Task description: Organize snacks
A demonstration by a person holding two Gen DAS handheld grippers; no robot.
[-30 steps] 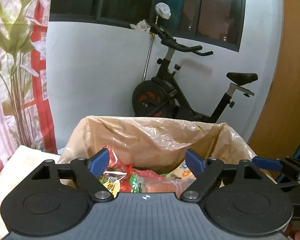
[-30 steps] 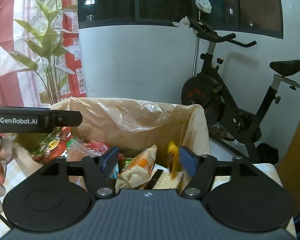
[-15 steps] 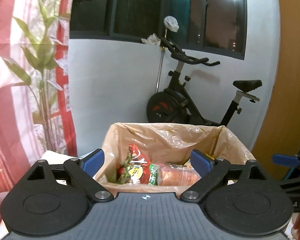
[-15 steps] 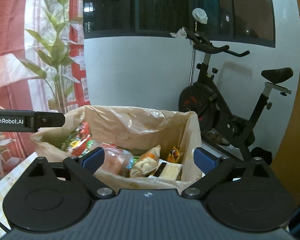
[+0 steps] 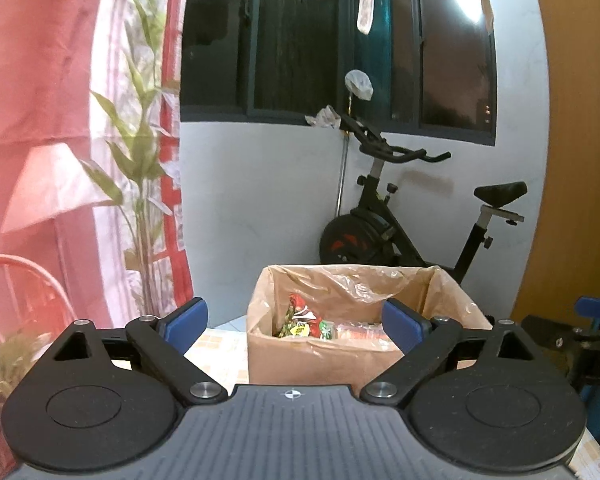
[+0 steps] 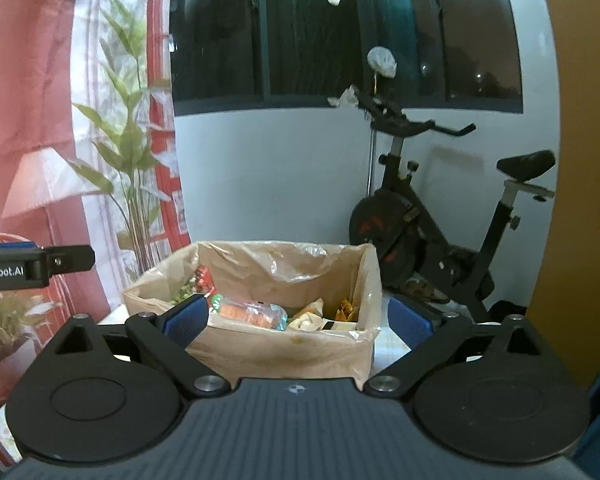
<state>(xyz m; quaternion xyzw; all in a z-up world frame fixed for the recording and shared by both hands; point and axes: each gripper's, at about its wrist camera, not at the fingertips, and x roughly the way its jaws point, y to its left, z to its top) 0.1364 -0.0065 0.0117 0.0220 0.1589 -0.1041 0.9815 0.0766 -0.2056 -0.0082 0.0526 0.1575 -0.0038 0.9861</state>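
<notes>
A cardboard box lined with a clear plastic bag stands on a table; it also shows in the right wrist view. Inside lie several snack packs: a red and green packet, a clear pack of orange biscuits, and pale and yellow packets at the right end. My left gripper is open and empty, held back from the box. My right gripper is open and empty, also back from the box. The left gripper's side shows at the left of the right wrist view.
An exercise bike stands behind the box against a white wall under dark windows. A tall green plant and a red and white curtain are at the left. A wooden panel is at the right.
Both grippers have pulled back and up from the box, which now looks smaller and farther. Both jaws have opened wider.
</notes>
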